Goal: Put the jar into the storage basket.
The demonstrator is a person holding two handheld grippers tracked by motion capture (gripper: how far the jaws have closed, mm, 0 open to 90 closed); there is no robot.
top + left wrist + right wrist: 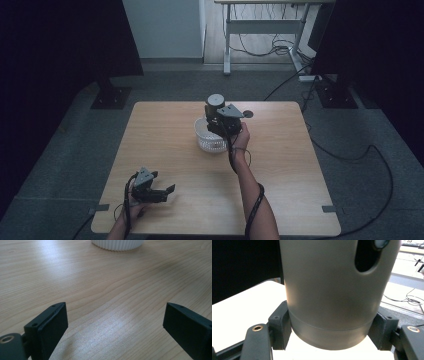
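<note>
A grey cylinder [332, 290] with a dark oval slot in its side is clamped between the two black jaws of my right gripper [329, 330]. From above, that cylinder [215, 101] is held upright over the far side of a white ribbed basket [209, 140] in the middle of the table, with the right gripper [218, 116] just above the basket's rim. My left gripper [169, 190] rests near the table's front left, jaws wide apart with bare wood between them. Its own view catches the basket's ribbed base [117, 244] far ahead at the top edge.
The wooden table [280, 170] has a dark round hole [247, 114] near its far edge, right of the basket. Black curtains hang at both sides, and a desk frame with loose cables stands beyond. A cable runs across the floor on the right.
</note>
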